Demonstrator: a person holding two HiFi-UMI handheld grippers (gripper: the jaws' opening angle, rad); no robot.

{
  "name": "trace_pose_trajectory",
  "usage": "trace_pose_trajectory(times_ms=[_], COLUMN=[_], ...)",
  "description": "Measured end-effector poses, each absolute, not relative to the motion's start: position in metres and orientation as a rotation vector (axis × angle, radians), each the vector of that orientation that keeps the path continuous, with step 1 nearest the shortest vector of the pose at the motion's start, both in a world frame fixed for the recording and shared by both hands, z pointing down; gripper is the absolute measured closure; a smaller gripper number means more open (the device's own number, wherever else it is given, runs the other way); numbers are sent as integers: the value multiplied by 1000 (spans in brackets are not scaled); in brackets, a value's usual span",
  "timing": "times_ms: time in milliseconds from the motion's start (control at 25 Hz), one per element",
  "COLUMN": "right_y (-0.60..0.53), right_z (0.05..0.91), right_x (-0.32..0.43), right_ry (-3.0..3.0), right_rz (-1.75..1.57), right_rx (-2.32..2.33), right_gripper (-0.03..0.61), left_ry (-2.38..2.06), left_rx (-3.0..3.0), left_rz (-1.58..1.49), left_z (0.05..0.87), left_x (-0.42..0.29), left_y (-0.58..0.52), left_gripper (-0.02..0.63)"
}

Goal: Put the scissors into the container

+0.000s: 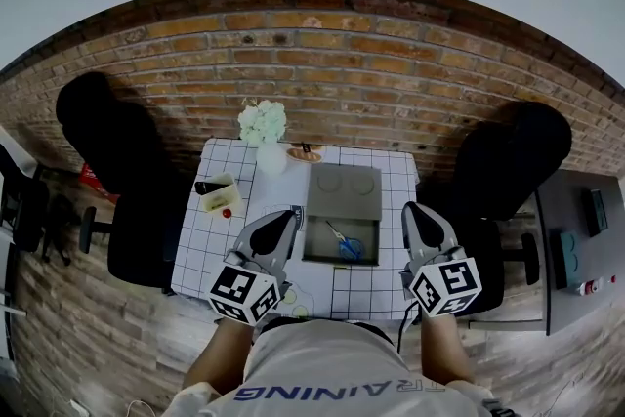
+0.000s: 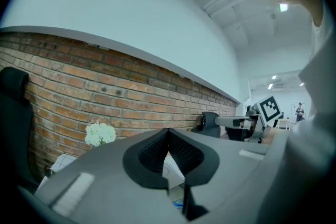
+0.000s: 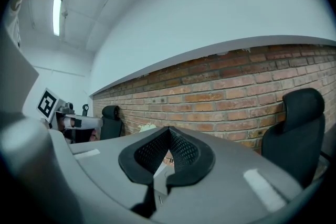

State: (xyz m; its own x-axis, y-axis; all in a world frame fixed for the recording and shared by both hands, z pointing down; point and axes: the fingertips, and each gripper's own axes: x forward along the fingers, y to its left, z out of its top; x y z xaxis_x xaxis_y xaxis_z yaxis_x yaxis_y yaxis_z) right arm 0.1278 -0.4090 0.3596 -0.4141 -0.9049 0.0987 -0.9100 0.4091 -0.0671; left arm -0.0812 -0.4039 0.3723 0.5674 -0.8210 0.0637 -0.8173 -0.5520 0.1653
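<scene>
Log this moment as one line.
scissors: in container | left gripper: jaws shut, empty | right gripper: jaws shut, empty

Grid-patterned table [image 1: 369, 294], grey container [image 1: 315, 210], white vase [image 1: 270, 159] of flowers, yellow box [image 1: 217, 196], small red object [image 1: 227, 213]

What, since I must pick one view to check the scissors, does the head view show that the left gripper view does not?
Only the head view: the scissors, plainly inside the grey container, plus the yellow box and the checked table from above. Only the left gripper view: a close look at the jaws of the left hand-held gripper, together with nothing between them, and the ceiling lights. Both: the white flowers, the brick wall and the right hand-held gripper.
</scene>
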Motion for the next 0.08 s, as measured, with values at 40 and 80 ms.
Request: trace_pose_trajectory(times_ms=[40, 80], right_y=[-409, -410], right_z=[361, 362], right_x=[127, 126], right_ry=[-2600, -2603], right_rz=[174, 177], right_rx=[1668, 1662], right_gripper=[563, 563], left_ry=[-1384, -1385], left_rx=[2624, 2626], left_rz=[-30, -30], left_z=[373, 373], left_x=[-81, -81], left_y=[-404, -404], left_gripper=[615, 615])
